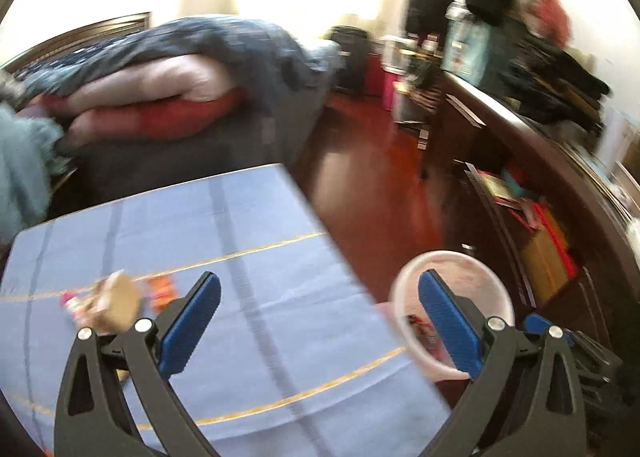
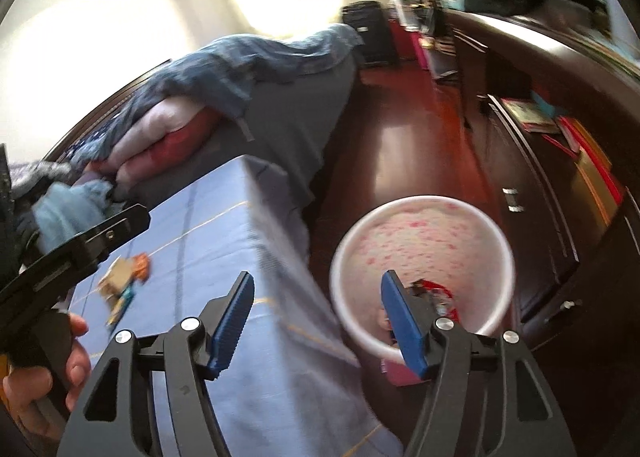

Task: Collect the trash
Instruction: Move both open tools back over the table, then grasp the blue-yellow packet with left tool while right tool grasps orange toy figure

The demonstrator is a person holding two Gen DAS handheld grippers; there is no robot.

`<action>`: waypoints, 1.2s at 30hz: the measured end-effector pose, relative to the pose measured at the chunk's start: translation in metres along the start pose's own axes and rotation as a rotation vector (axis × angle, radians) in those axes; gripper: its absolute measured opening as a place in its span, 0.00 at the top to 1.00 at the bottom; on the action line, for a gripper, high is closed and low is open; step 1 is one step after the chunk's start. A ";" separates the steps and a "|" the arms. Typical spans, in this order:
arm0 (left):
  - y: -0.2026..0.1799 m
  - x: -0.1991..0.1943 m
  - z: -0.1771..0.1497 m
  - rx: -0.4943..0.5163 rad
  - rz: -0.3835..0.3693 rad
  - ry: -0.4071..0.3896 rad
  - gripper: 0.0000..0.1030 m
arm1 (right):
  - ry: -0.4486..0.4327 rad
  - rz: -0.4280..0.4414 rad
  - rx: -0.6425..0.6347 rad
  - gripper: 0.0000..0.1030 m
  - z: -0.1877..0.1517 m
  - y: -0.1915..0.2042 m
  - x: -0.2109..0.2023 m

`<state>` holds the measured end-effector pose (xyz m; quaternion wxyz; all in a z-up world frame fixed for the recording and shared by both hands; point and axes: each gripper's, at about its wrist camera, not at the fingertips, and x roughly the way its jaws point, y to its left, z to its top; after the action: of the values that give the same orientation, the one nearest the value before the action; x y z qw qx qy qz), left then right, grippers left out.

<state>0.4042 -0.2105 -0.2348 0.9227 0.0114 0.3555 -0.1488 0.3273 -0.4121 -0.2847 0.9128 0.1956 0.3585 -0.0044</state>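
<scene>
Several wrappers lie on the blue tablecloth (image 1: 200,225): a tan crumpled piece (image 1: 116,301) and an orange wrapper (image 1: 160,291), left of my left gripper (image 1: 320,301), which is open and empty over the table's right edge. A white bin with pink speckles (image 1: 454,289) stands on the floor beside the table. In the right wrist view the bin (image 2: 424,241) holds a red wrapper (image 2: 440,293). My right gripper (image 2: 318,301) is open and empty, between table edge and bin. The wrappers (image 2: 124,277) show at left there.
A bed with piled blankets (image 1: 168,69) stands behind the table. A dark wooden cabinet (image 1: 540,185) with books runs along the right. Red-brown wooden floor (image 1: 360,177) lies between them. The left gripper's body and the hand holding it (image 2: 60,277) show in the right wrist view.
</scene>
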 end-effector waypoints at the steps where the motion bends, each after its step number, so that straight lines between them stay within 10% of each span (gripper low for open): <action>1: 0.014 -0.004 -0.002 -0.024 0.022 -0.003 0.04 | 0.006 0.013 -0.014 0.35 -0.001 0.008 0.000; 8: 0.092 -0.022 -0.013 -0.145 0.148 -0.011 0.04 | 0.036 0.087 -0.114 0.34 -0.012 0.060 0.001; 16: 0.122 0.009 -0.009 -0.101 0.086 0.037 0.33 | 0.074 0.104 -0.168 0.34 -0.024 0.090 0.009; 27: 0.134 0.049 -0.012 -0.068 0.055 0.097 0.39 | 0.096 0.077 -0.163 0.34 -0.026 0.090 0.019; 29: 0.136 0.052 -0.014 -0.076 0.043 0.109 0.45 | 0.097 0.080 -0.166 0.34 -0.026 0.091 0.020; 32: 0.141 0.058 -0.020 -0.092 -0.023 0.154 0.88 | 0.099 0.088 -0.168 0.34 -0.028 0.094 0.020; 36: 0.145 0.053 -0.027 -0.080 -0.063 0.132 0.93 | 0.104 0.100 -0.171 0.34 -0.030 0.100 0.021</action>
<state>0.4648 -0.0828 -0.3022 0.8919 -0.0269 0.4212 -0.1625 0.3386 -0.3064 -0.2832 0.9055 0.1346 0.3941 0.0820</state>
